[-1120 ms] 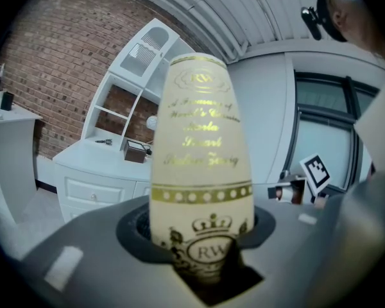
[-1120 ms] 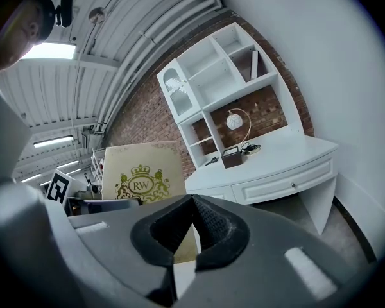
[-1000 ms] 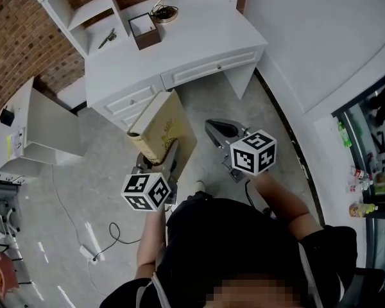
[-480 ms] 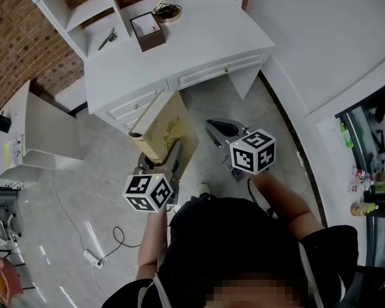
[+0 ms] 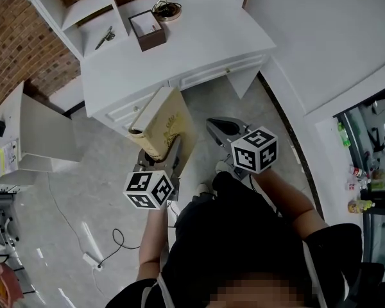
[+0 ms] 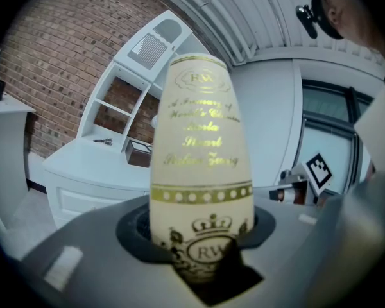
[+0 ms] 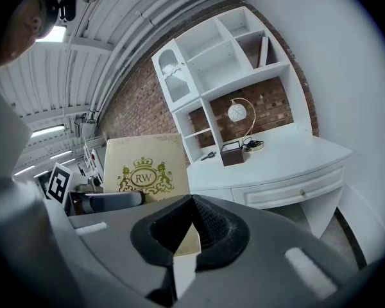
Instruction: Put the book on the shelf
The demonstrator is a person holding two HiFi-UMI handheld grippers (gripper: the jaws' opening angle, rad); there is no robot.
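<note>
Between jaws of left gripper (image 6: 202, 233) book (image 6: 202, 153) stands clamped, right gripper (image 7: 192, 226) just beside it clenched empty; carry step, next needs lift to shelf (image 7: 221, 66) ahead above desk (image 5: 199, 43).

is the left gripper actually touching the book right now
Touching. In the left gripper view the book stands between the jaws of the left gripper, which clamp the lower end of its spine on both sides with no gap.
</note>
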